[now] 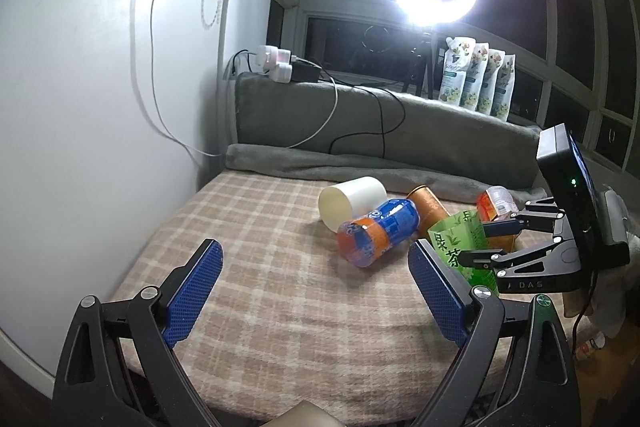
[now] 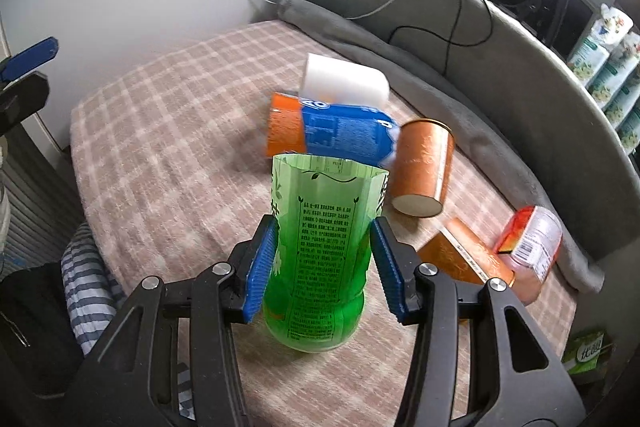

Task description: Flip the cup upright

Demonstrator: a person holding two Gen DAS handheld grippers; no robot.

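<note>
A green cup cut from a tea bottle [image 2: 320, 251] stands upright on the plaid cloth, open end up. My right gripper [image 2: 325, 263] has its blue pads on both sides of it, pressed against its waist. In the left wrist view the green cup [image 1: 460, 243] and the right gripper [image 1: 486, 241] show at the right. My left gripper [image 1: 316, 287] is open and empty above the near part of the cloth.
A white cup [image 2: 346, 83], a blue-orange cup [image 2: 328, 131] and a copper can [image 2: 424, 171] lie on their sides behind the green one. An orange box [image 2: 464, 255] and a red-labelled jar [image 2: 528, 239] lie at the right. A grey cushion [image 1: 360, 119] borders the far edge.
</note>
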